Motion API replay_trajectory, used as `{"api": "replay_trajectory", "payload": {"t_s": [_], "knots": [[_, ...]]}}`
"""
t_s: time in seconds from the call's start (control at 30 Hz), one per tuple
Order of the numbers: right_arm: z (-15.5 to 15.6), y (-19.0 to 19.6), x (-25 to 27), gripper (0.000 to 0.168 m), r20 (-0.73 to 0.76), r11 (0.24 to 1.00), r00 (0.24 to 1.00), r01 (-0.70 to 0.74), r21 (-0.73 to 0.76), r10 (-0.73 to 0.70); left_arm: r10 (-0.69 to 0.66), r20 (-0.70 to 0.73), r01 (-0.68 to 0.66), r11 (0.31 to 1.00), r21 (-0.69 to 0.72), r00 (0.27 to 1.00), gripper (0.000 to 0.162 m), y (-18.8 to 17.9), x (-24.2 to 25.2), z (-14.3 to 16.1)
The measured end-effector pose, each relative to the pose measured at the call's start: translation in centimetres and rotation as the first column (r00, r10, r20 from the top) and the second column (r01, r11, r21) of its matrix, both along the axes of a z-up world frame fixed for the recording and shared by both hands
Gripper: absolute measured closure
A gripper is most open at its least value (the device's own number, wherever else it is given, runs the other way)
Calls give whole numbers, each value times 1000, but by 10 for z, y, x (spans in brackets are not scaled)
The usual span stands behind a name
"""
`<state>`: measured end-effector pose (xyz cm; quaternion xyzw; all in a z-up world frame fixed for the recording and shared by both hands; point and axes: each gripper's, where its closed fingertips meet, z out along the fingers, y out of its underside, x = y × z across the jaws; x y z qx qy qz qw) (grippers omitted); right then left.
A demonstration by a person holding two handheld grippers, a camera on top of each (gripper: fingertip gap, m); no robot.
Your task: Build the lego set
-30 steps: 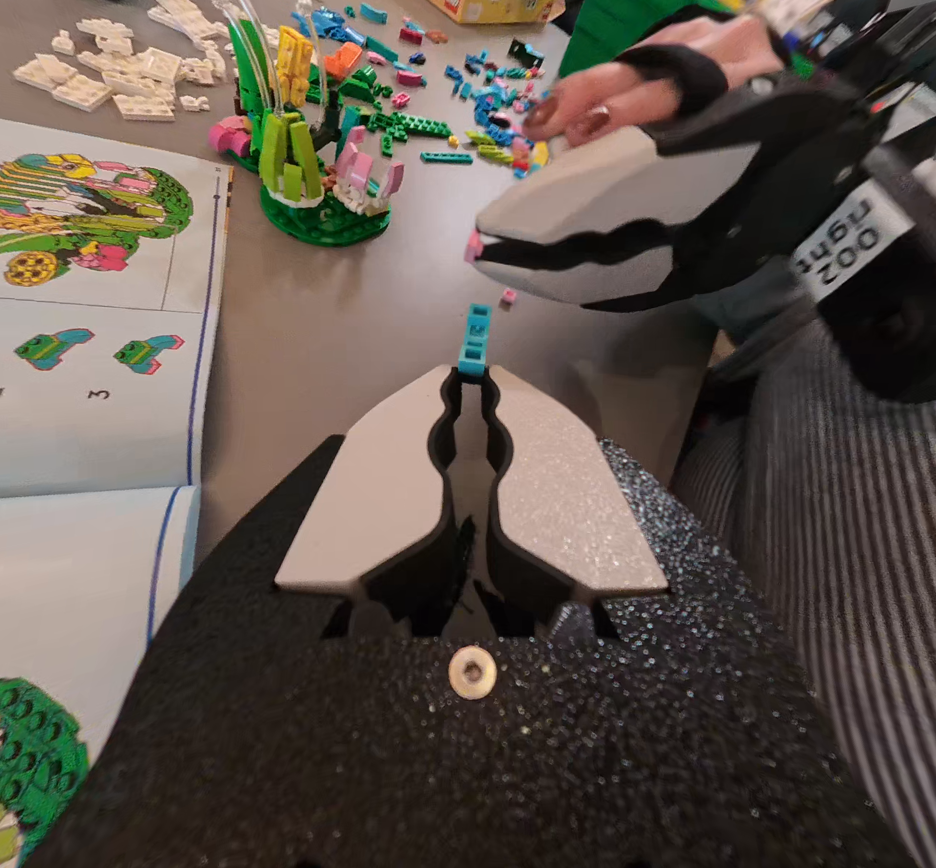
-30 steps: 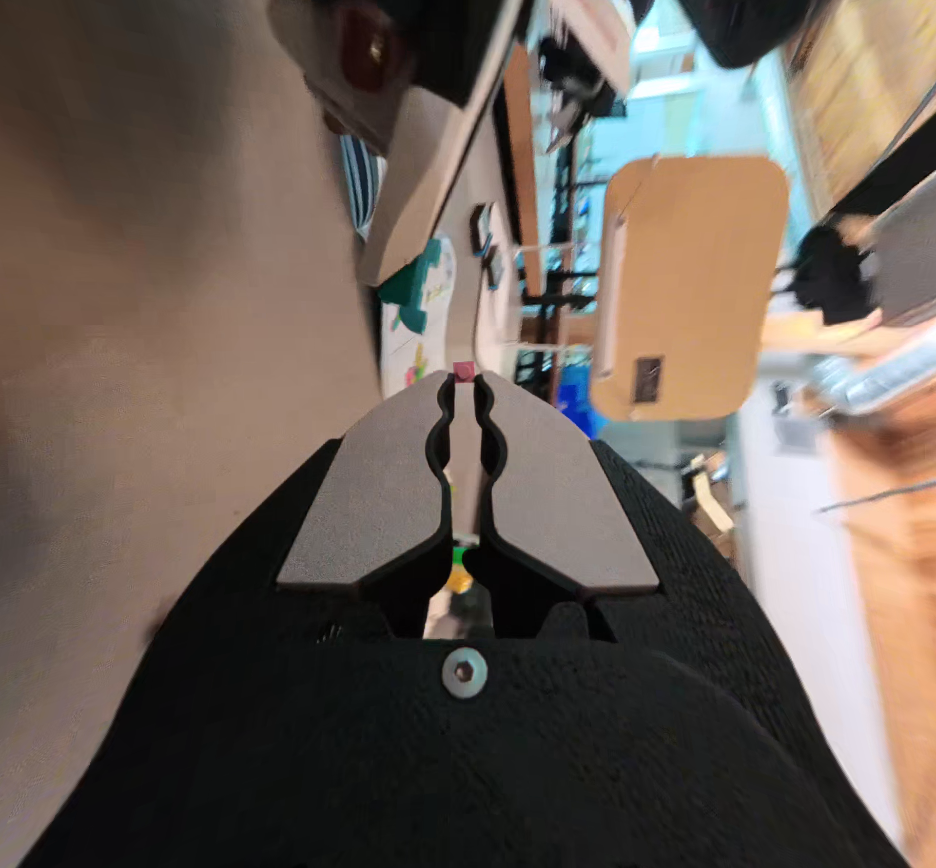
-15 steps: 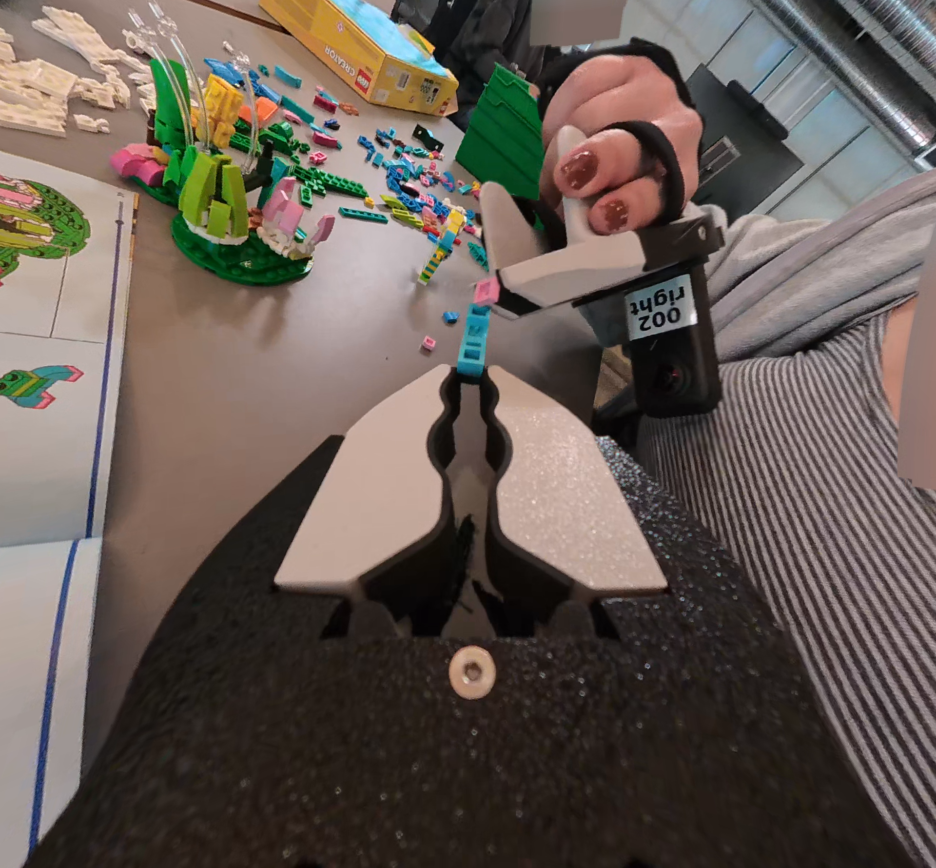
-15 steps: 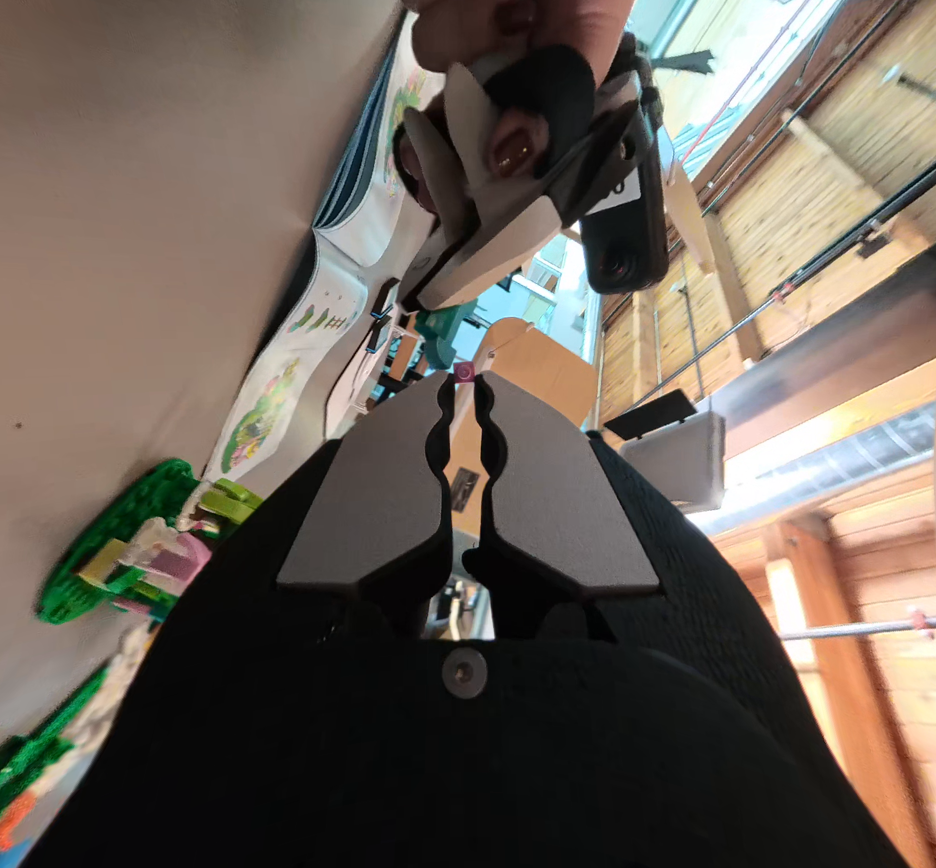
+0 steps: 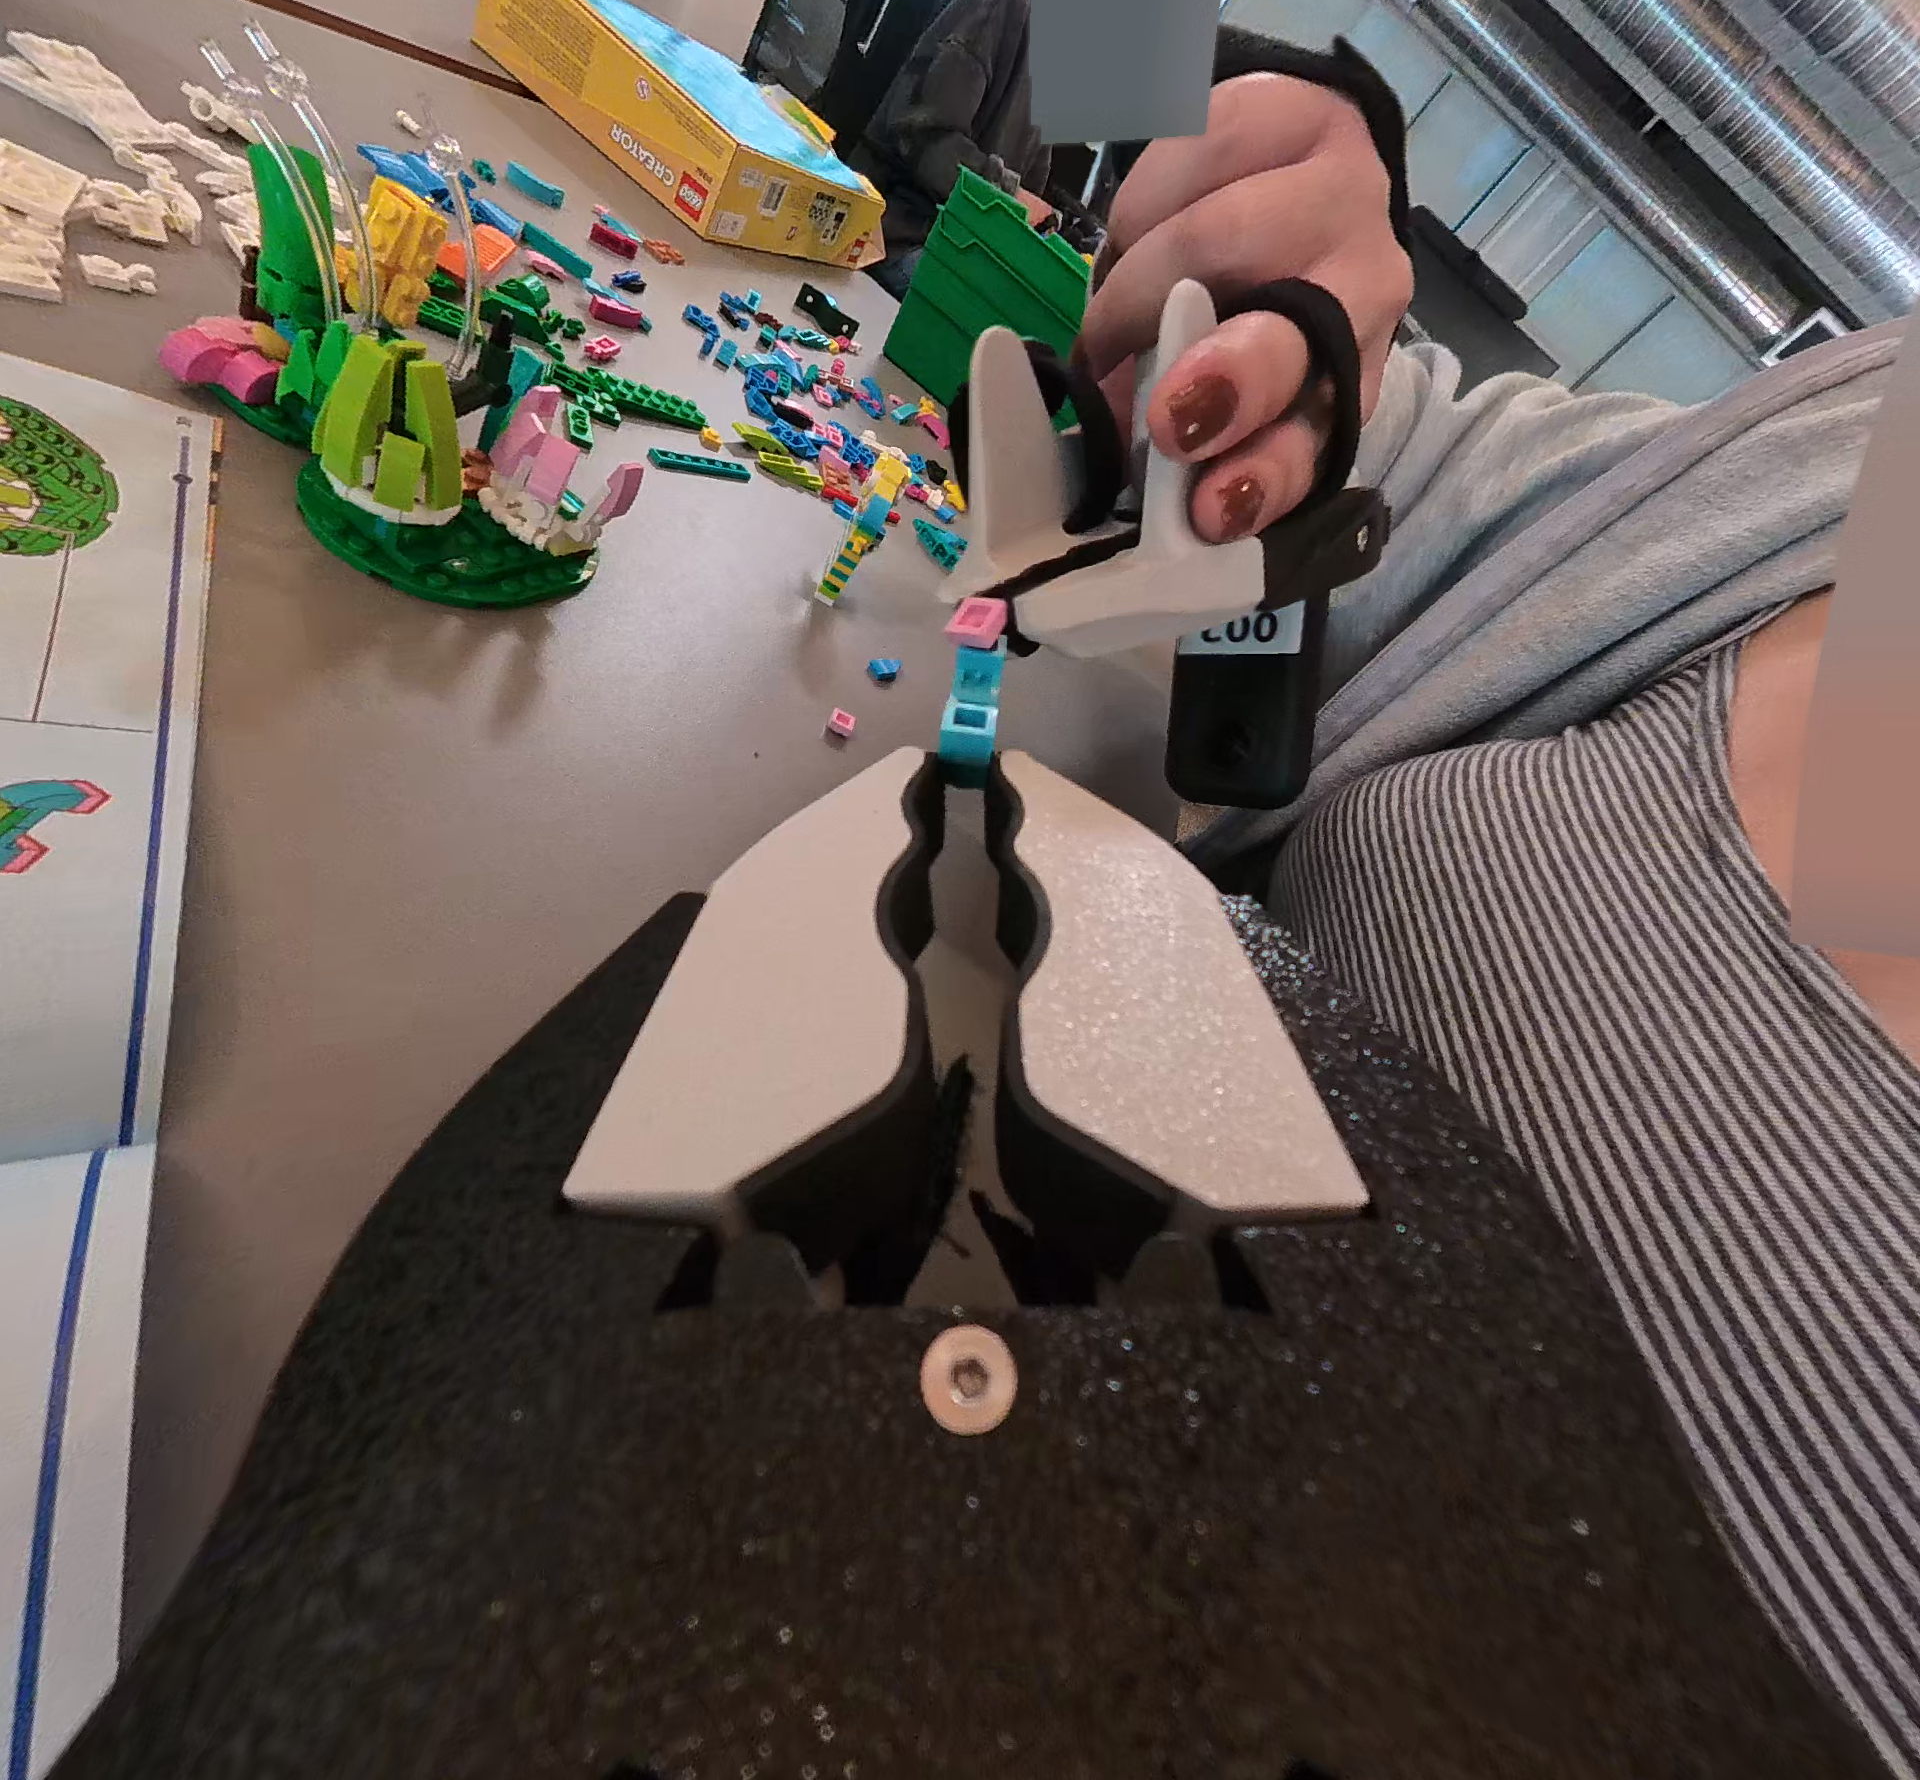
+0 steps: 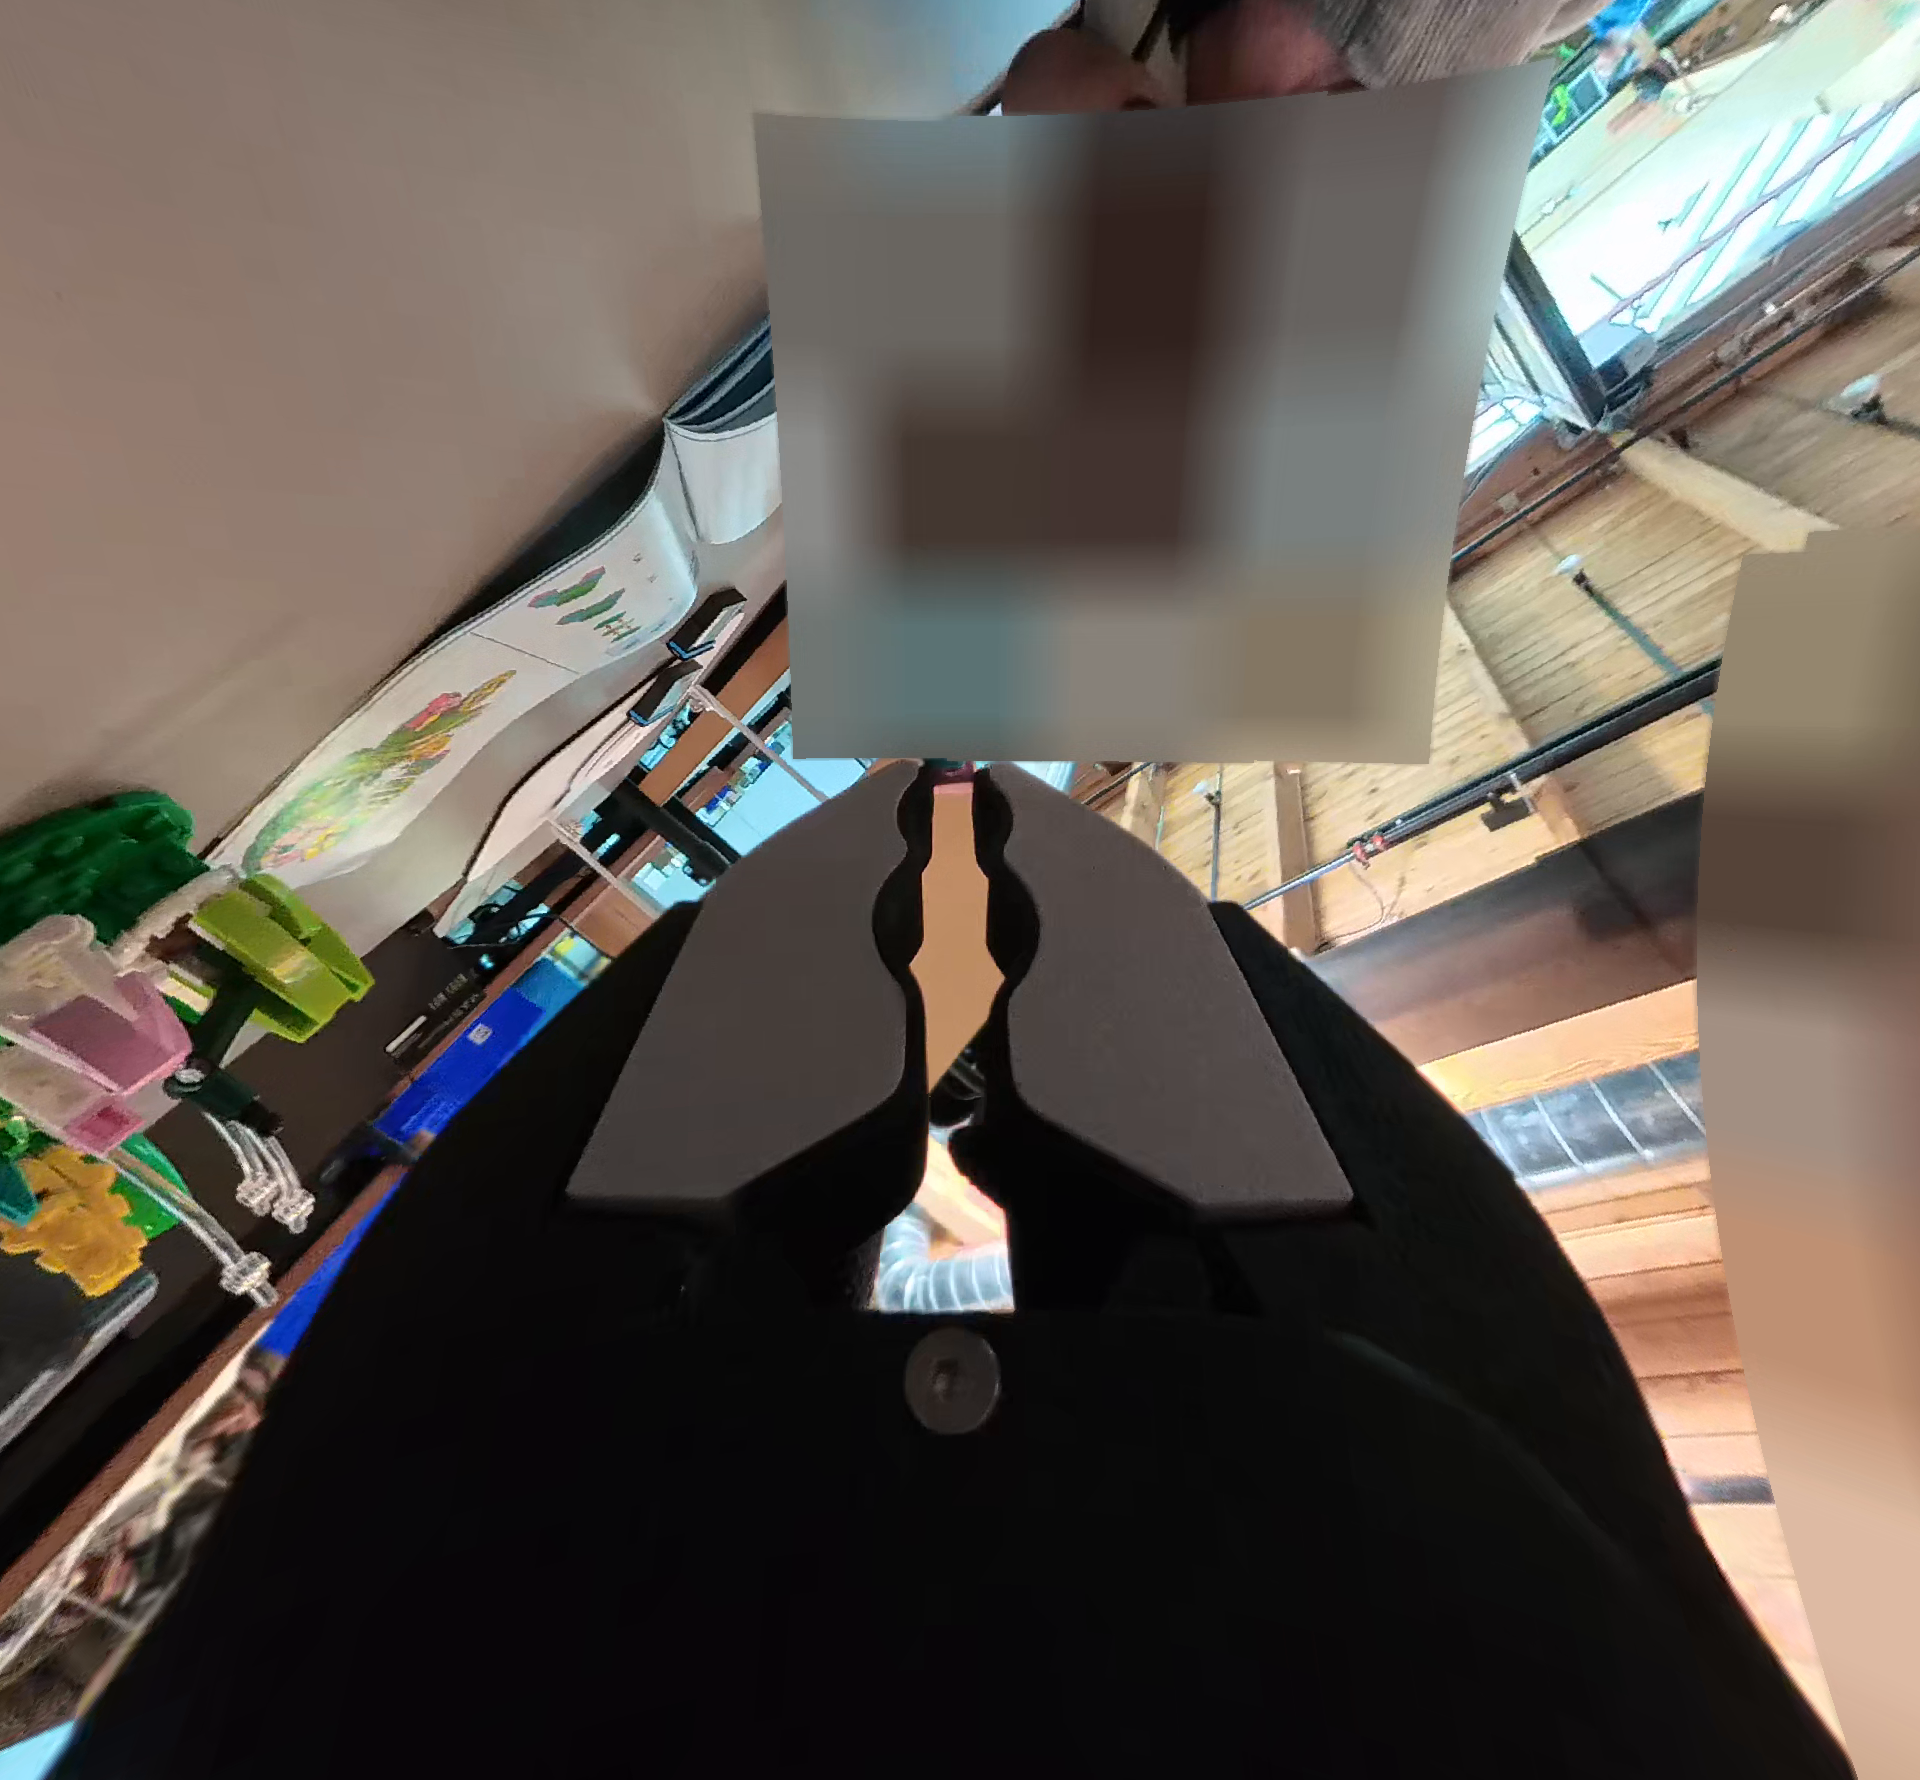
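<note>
The left gripper (image 5: 966, 774) has its jaws clamped on the lower end of a small turquoise piece (image 5: 971, 707), which stands up from the tips at about 12 o'clock. The right gripper (image 5: 1003, 613) comes in from 2 o'clock with its jaws closed on a pink tile (image 5: 975, 621), and this tile sits at the top of the turquoise piece, touching it or almost touching it; I cannot tell if it is already pressed on.

My judgement is that the danger is in the pressing. Both pieces are held only by a narrow edge, so if the push is not straight, the turquoise piece can turn between the jaws or slip out and drop to the table (image 5: 436, 847), among the loose bricks (image 5: 800, 411) at 11 o'clock. The pink tile can also go on crooked, or jump away when the jaws let go.

In the right wrist view the right gripper's (image 6: 948, 776) tips are partly covered by a blurred patch, so only a dark bit shows between them.

Writing is visible on the yellow box (image 5: 665, 120) at 11 o'clock, on a white sticker on the right gripper's body, and as small marks in the open instruction booklet (image 5: 94, 587) at 9 o'clock. The half-built green model (image 5: 436, 473) stands just beside the booklet
</note>
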<state>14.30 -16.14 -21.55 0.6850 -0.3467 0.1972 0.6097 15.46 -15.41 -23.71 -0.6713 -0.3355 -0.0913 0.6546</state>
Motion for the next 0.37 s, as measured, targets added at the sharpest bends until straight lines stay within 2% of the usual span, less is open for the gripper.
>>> {"api": "replay_trajectory", "payload": {"t_s": [0.03,0.37], "knots": [[0,0,0,162,-13,1000,1000,-6,3,6,-2,1,2,1000,0,1000,155,0,0,0],[9,3,12,163,-151,994,982,-113,-6,111,-88,-36,91,992,93,995,155,1,10,12]]}}
